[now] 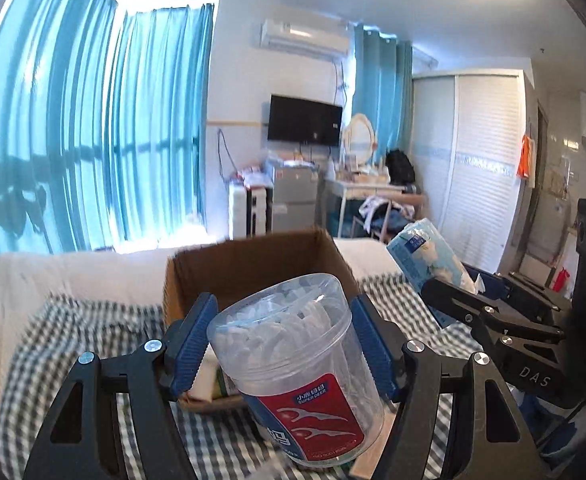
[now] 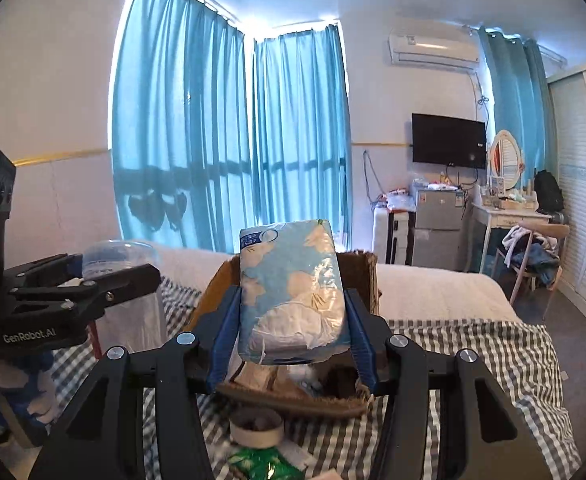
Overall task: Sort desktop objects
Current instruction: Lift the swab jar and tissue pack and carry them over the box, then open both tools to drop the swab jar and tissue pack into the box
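A bed [image 2: 433,292] fills the lower half of both views, spread with a grey-checked cloth [image 2: 473,352], and on it, at centre frame, stands an open cardboard box [image 1: 253,264] with its mouth upward; it looks like the place the sorted things go. In the right wrist view the right tool [image 2: 293,320] is closed on a blue and white tissue pack [image 2: 293,300], which stands upright between the blue pads, its long axis running up the frame, directly in front of the box and hiding part of its far wall. In the left wrist view the left tool [image 1: 283,328] grips a clear floss-pick jar [image 1: 297,360] with a red label, tilted slightly, its top toward the upper centre of the frame and the box just behind it. Both things are held clear above the cloth. The relation that matters next: each box opening lies ahead of and below its tool, so either could go forward and lower; neither hand looks clearly nearer. Low in the right view a small round tin [image 2: 256,426] and a green packet [image 2: 259,466] lie on the cloth, not yet sorted
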`<state>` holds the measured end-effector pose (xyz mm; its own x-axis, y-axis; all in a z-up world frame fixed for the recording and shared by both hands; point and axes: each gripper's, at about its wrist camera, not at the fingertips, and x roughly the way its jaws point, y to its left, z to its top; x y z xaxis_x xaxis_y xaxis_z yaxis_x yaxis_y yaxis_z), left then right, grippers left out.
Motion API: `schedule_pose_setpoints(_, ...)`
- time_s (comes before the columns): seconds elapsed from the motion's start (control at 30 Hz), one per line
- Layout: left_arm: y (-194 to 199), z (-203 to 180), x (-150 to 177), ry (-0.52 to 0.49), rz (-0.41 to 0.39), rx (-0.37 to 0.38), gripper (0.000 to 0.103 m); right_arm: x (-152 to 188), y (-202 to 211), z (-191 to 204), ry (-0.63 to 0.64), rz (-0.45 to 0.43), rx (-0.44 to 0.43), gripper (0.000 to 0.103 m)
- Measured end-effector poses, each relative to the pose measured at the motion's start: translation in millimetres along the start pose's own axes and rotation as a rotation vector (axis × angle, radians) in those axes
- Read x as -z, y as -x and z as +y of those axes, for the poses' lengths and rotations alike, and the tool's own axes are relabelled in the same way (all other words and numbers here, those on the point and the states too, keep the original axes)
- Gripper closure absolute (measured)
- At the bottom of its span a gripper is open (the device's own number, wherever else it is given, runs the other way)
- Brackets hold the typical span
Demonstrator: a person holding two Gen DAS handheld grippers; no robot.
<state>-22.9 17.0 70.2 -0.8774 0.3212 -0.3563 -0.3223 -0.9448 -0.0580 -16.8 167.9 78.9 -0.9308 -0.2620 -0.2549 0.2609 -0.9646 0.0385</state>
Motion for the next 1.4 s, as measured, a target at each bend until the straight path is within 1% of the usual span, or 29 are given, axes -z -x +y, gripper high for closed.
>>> schedule_pose_setpoints(0.1,2.3,2.2,-7.6,-0.007,-0.032,-0.01,0.033,-4.9,-4.1,-1.3,-0.004,-0.017,0.007,0.053)
schedule_pose_setpoints(0.27,-5.1,8.3,-14.2,-0.007,-0.05,-0.02,0.033,-10.3,-16.2,-8.5,0.001,-0.026,0.017,0.053)
schedule_pose_setpoints(0.33,-9.1,13.2,-16.9,0.0,-0.058,-0.027,0.033,-10.5,-21.6,-9.4,0.005,-0.02,0.018,0.053)
schedule_pose_setpoints(0.4,-13.2,18.7,-18.2,0.004,-0.068,-0.037,0.033,-10.1,-32.3,-9.9,0.008,0.006,0.005,0.053)
schedule_pose_setpoints(0.53,-26.3,28.5,-18.1,0.008,-0.081,-0.069,0.033,-3.0,-48.4,-11.0,0.016,0.008,0.006,0.053)
schedule_pose_setpoints(0.73,-56.4,44.8,-12.6,0.036,-0.062,-0.081,0.033,12.4,-77.4,-18.0,-0.006,0.046,-0.006,0.053)
schedule_pose_setpoints(0.87,-80.3,51.4,-5.1,0.05,-0.031,-0.088,0.033,22.3,-98.3,-26.1,-0.023,0.076,-0.007,0.052)
schedule_pose_setpoints(1.07,-114.1,58.0,7.0,0.056,0.003,-0.1,0.033,35.0,-128.1,-37.4,-0.036,0.124,-0.012,0.053)
schedule_pose_setpoints(1.17,-128.8,59.9,13.6,0.04,0.02,-0.095,0.033,41.4,-142.5,-40.2,-0.027,0.15,-0.004,0.053)
schedule_pose_setpoints(1.23,-137.6,61.3,18.0,0.029,0.027,-0.106,0.033,45.5,-149.7,-41.2,-0.027,0.164,-0.001,0.053)
schedule_pose_setpoints(1.4,-156.7,66.4,22.0,0.038,0.034,-0.105,0.032,55.3,-166.7,-42.2,-0.018,0.198,-0.005,0.053)
